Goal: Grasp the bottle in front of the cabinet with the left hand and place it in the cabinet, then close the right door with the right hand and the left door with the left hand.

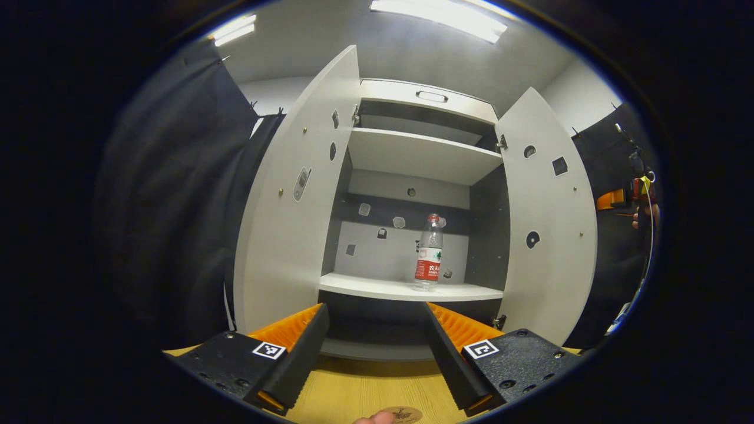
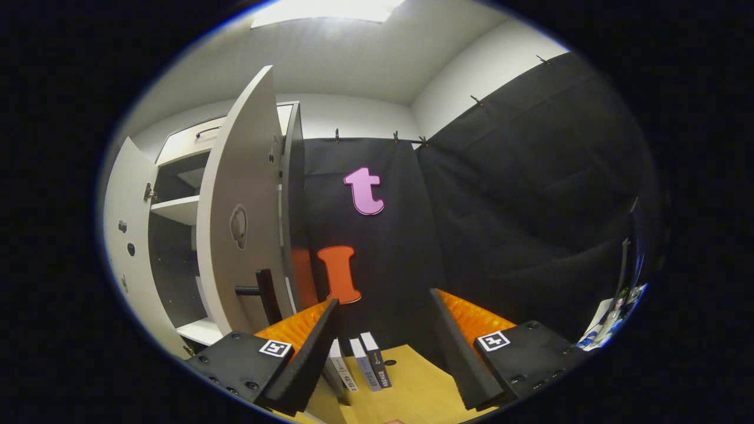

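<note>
On cabinet [image 1: 412, 156] shelf: one bottle [image 1: 428, 253]; two doors open.

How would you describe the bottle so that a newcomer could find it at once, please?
Look into the white cabinet whose two doors stand open. On its lower shelf, right of centre, stands the bottle: upright, clear plastic, with a red label, the one loose thing there.

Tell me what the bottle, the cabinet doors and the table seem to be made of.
Bottle: clear thin plastic, probably; you can see through it above a red label.
Cabinet doors: smooth matte pale board, likely laminated; flat, with small screw heads and hinges.
Table: light wood or wood-look laminate; straight grain lines show, the finish cannot be told apart.
</note>
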Available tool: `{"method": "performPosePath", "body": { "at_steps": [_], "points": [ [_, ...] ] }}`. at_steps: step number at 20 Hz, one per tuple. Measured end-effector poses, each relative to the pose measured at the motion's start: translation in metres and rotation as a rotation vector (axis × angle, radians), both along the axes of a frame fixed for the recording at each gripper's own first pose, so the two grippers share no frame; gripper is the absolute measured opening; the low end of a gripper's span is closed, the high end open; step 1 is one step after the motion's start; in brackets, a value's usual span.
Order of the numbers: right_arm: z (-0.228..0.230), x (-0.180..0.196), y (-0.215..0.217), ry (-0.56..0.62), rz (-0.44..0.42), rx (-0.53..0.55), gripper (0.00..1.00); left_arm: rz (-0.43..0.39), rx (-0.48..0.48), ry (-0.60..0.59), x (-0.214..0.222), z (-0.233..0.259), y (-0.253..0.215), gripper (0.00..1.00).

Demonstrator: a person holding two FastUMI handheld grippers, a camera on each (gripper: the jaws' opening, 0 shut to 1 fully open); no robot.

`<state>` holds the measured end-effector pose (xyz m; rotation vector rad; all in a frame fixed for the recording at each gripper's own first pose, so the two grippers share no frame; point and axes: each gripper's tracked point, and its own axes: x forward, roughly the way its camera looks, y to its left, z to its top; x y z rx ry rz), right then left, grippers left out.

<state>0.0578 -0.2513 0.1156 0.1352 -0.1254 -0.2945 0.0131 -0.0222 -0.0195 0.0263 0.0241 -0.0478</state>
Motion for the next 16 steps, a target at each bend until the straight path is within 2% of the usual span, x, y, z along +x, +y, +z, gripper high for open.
{"method": "performPosePath", "body": {
  "at_steps": [2, 7, 12, 16],
  "points": [
    [-0.005, 0.006, 0.007, 0.011, 0.012, -0.001, 0.98, 0.006, -0.001, 0.008, 0.002, -0.003, 0.002, 0.97],
    [-0.016, 0.013, 0.024, 0.033, 0.042, -0.012, 0.98, 0.004, -0.007, 0.016, 0.005, -0.007, 0.002, 0.95],
    [-0.022, 0.012, 0.031, 0.018, 0.024, -0.034, 0.97, 0.017, -0.007, 0.004, 0.009, -0.004, 0.014, 0.95],
    [-0.024, 0.013, 0.052, 0.032, 0.078, -0.032, 0.96, 0.020, -0.025, -0.001, 0.016, -0.005, 0.019, 0.95]
  ]
}}
